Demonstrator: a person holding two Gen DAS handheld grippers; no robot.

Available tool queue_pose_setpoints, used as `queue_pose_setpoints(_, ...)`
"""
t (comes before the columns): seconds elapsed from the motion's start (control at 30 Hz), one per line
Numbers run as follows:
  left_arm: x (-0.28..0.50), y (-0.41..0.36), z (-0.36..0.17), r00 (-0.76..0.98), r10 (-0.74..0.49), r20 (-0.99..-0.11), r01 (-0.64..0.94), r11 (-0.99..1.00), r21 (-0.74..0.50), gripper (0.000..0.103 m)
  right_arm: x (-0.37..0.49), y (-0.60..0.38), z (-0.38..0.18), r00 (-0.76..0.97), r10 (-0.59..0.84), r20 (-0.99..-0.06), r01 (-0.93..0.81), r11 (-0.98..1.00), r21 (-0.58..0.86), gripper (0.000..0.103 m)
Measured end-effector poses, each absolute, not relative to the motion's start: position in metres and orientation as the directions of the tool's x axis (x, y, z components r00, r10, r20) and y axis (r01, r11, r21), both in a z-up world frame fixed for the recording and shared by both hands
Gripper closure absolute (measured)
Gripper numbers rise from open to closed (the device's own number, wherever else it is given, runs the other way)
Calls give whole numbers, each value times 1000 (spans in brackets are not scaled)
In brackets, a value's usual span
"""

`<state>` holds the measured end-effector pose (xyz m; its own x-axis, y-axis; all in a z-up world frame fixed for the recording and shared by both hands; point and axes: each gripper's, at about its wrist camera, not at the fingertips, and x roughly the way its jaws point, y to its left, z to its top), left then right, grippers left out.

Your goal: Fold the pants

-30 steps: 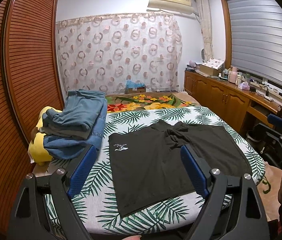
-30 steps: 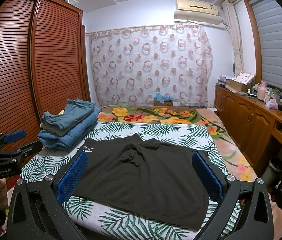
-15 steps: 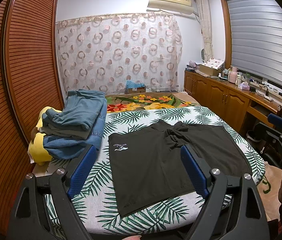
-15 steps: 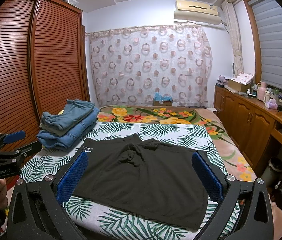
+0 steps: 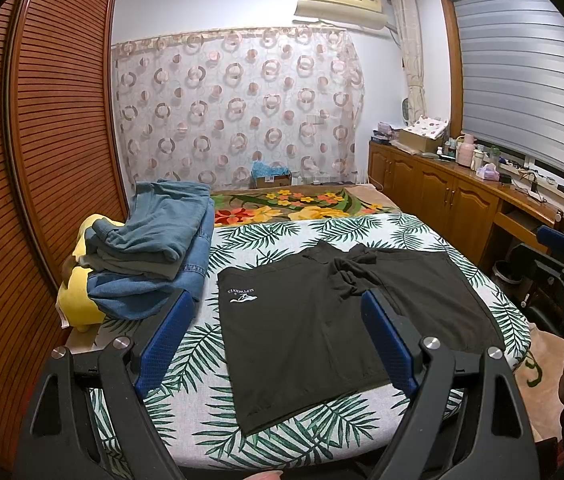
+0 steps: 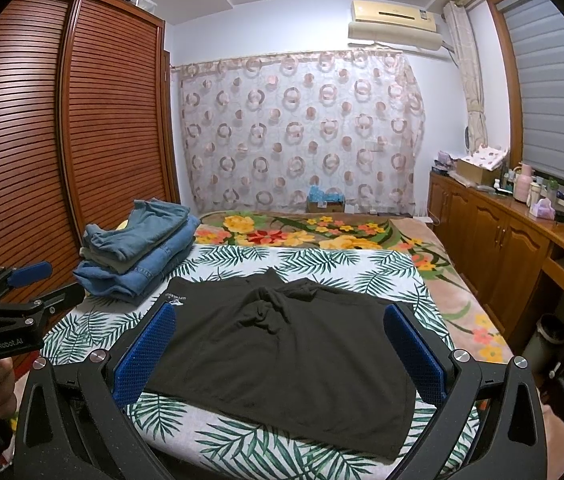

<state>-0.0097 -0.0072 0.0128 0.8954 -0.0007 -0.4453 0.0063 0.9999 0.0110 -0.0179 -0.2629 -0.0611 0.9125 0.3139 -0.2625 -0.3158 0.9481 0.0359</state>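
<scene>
left gripper (image 5: pixel 276 334): fingers wide apart, holding nothing | right gripper (image 6: pixel 280 350): fingers wide apart, holding nothing | black pants (image 6: pixel 282 344): flat on the bed (image 6: pixel 321 258), just ahead of both | folded jeans (image 5: pixel 154 248): ahead, to the left

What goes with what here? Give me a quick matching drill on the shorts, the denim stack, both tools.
Things:
1. shorts
2. denim stack
3. left tool
4. right tool

States:
A. folded, piled by the wardrobe
B. open, logo side of the shorts
C. spread flat, bunched at the crotch
D. open, over the plain leg

Pairs: 1-C, 2-A, 3-B, 4-D
</scene>
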Motion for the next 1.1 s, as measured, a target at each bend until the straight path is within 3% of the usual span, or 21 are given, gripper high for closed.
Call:
queue_pose_setpoints(0.57, 10, 0, -16, 862, -35, -506, 35, 999, -9, 16, -16, -264, -63, 910, 310, -277, -311, 950, 40, 0)
queue_pose_setpoints(1.1, 24, 11, -60, 804, -45, -593, 35, 999, -28, 16, 18, -265, -83, 872, 285, -398, -295, 955, 37, 0)
